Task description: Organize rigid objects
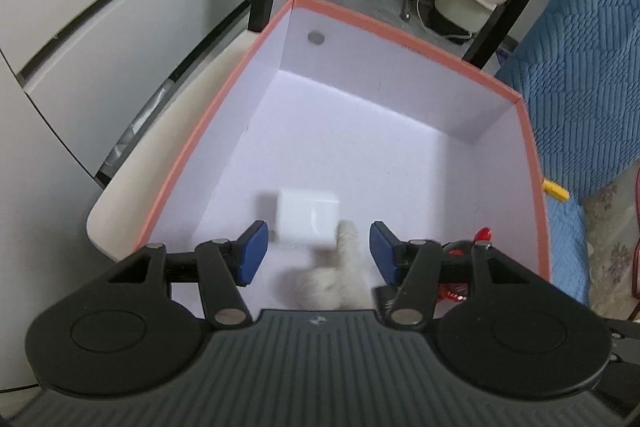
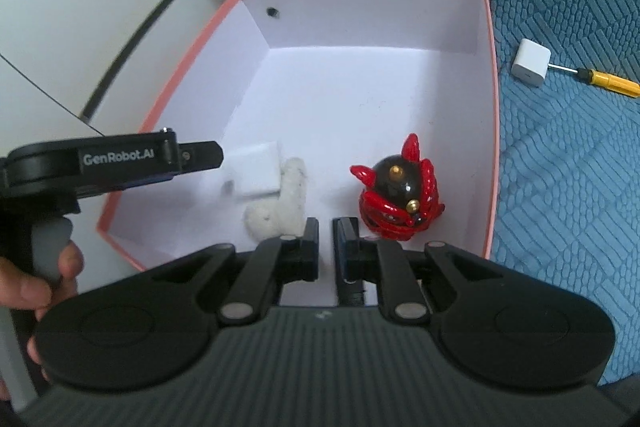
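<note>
Blue quilt (image 2: 568, 147) under pink-rimmed box (image 2: 494, 99); left tongs (image 1: 316, 253) wide, white cube (image 1: 308, 219) seemingly loose; right tongs (image 2: 326, 247) narrow.

The box (image 2: 491, 115) is showing a salmon-pink rim and outer wall around a plain white inside. In the lower middle of the right wrist view, the figurine (image 2: 396, 197) is gleaming glossy black with red horns and ribs and small gold studs. Left of it the fuzzy toy (image 2: 280, 205) is looking off-white, and the cube (image 2: 256, 169) beside it plain white. At the right edge, the blanket (image 2: 568, 167) is displaying a blue quilted brick-like pattern, carrying a white charger (image 2: 530, 63) and a yellow-handled screwdriver (image 2: 608, 81). The left hand-held gripper (image 1: 318, 253) is wearing blue pads (image 1: 252, 253) on black arms.
</note>
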`<action>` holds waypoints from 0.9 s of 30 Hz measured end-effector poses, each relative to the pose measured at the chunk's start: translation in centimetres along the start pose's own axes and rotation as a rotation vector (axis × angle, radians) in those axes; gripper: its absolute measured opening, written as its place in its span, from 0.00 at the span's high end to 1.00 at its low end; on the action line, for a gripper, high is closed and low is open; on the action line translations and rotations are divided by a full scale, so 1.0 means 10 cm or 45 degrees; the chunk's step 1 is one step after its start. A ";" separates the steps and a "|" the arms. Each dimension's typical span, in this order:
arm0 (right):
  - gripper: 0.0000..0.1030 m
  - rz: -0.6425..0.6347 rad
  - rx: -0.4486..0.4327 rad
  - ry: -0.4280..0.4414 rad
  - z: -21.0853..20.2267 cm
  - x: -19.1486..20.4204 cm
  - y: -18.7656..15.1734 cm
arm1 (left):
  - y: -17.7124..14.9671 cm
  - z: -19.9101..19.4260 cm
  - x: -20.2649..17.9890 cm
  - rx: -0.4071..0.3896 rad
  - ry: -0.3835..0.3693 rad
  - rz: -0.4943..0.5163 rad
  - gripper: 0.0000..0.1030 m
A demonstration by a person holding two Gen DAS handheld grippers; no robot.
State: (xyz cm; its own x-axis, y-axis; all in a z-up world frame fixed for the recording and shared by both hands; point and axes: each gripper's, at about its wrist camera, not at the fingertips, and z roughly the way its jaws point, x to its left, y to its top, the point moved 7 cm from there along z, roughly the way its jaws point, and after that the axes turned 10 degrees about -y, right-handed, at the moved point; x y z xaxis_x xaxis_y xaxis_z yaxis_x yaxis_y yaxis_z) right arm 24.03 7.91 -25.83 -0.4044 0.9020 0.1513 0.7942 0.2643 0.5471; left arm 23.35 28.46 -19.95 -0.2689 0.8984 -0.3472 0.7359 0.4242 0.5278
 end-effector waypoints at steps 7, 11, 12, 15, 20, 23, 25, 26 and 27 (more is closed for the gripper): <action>0.86 0.004 -0.152 0.002 -0.44 -0.14 0.12 | 0.06 -0.36 -0.33 -0.135 -0.051 0.039 0.39; 0.86 0.029 -0.250 -0.003 -0.72 -0.29 0.18 | 0.07 -0.59 -0.57 -0.219 -0.075 0.079 0.39; 0.86 0.038 -0.273 -0.003 -0.79 -0.33 0.19 | 0.06 -0.65 -0.63 -0.238 -0.082 0.087 0.39; 0.86 0.059 -0.318 -0.006 -0.98 -0.45 0.20 | 0.05 -0.78 -0.82 -0.281 -0.102 0.112 0.39; 0.86 0.059 -0.388 -0.028 -1.24 -0.64 0.15 | 0.00 -1.04 -1.12 -0.362 -0.126 0.150 0.39; 0.86 0.068 -0.424 -0.040 -1.37 -0.75 0.10 | -0.06 -1.15 -1.30 -0.404 -0.138 0.169 0.39; 0.86 0.060 -0.449 -0.050 -1.46 -0.83 0.06 | -0.11 -1.23 -1.42 -0.422 -0.136 0.182 0.39; 0.86 0.058 -0.463 -0.059 -1.50 -0.86 0.04 | -0.14 -1.25 -1.47 -0.430 -0.140 0.189 0.39; 0.86 0.057 -0.475 -0.062 -1.54 -0.90 0.01 | -0.17 -1.29 -1.52 -0.438 -0.145 0.195 0.39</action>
State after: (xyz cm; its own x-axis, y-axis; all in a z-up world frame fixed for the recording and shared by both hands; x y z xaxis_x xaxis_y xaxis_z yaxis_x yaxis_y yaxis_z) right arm 20.81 -5.45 -14.50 -0.3441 0.9273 0.1475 0.5872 0.0899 0.8045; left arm 18.13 15.54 -5.54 -0.0869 0.9442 -0.3176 0.5055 0.3165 0.8027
